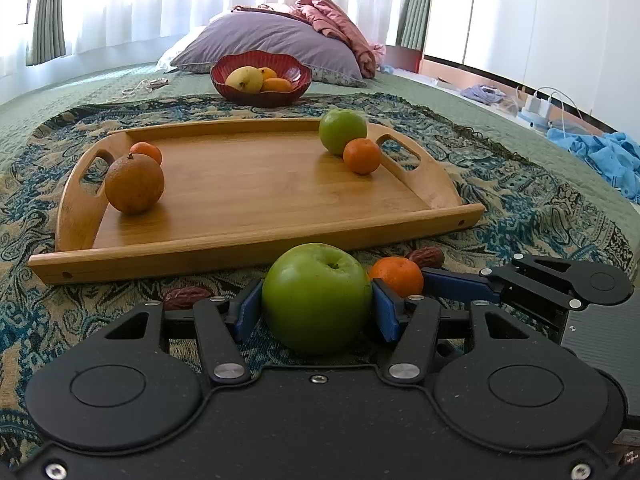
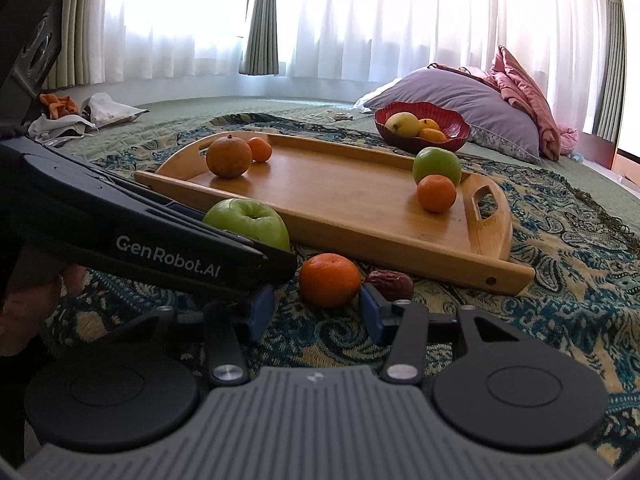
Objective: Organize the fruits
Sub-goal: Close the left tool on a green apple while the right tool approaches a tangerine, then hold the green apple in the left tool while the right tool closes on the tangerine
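From the left wrist, the left claw (image 1: 317,307) is clamped on a green apple (image 1: 316,300), both blue pads against its sides, low over the patterned blanket (image 1: 520,200) on the bed, just in front of the wooden tray (image 1: 256,240). A mandarin (image 1: 397,276) lies just right of it.

From the right wrist, the right claw (image 2: 316,312) stands apart, holding nothing, with the mandarin (image 2: 330,279) just ahead of its fingers and a dried date (image 2: 390,284) touching it. The red bowl (image 2: 456,120) of fruit sits beyond the tray (image 2: 440,264).
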### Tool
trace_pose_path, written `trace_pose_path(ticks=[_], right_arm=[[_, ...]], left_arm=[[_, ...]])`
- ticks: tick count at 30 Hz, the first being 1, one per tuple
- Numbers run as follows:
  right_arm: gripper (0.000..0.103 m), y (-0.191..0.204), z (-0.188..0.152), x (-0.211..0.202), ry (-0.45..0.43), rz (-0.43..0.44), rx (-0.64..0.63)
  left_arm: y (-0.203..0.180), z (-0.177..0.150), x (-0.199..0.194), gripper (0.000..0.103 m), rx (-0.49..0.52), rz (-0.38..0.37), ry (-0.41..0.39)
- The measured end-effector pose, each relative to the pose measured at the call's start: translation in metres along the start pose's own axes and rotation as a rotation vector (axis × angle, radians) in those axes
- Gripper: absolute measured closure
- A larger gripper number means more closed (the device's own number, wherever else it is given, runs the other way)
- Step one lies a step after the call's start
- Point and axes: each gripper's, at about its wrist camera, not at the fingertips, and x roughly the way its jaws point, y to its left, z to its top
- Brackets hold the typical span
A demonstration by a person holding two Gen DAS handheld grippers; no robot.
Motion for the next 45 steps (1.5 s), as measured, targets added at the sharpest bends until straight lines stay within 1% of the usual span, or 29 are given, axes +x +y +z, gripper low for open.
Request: trace_pose_path(ticks=[7,14,17,21,30,38,40,45], right_arm=[[0.045,0.000,0.002,0.001,-0.002,-0.010,0.004],[0.045,0.010,0.002,0.000,-0.039,-0.063,-0.026],[0.045,0.009,0.004,0.001,-0.045,-0.081,0.009],[0.045,0.008,0.007,0.002,-0.050,-0.080,0.070],[0.046,0.010,0.008,0.001,-0.048,-0.115,0.141],[0.054,0.012,0.007,0.007,-0.034,-0.155,0.184],[0.060,0.012,0.007,0.008,-0.035,-0.168,0.191],[0.063,0.013,0.008,0.009,-0.036,-0.184,0.209]], left_arm=[[0.001,0.001,-0.006,0.048,-0.011,-0.001,-0.009],[0.001,0.003,-0.018,0.048,0.005,0.034,-0.036],[0.004,0.005,-0.021,0.048,-0.011,0.040,-0.046],[0.006,0.007,-0.026,0.048,-0.010,0.073,-0.069],[0.018,0.017,-0.030,0.048,-0.039,0.108,-0.095],[0.022,0.017,-0.026,0.048,-0.066,0.123,-0.090],[0.022,0.016,-0.026,0.048,-0.069,0.126,-0.090],[0.023,0.015,-0.024,0.048,-0.077,0.135,-0.090]])
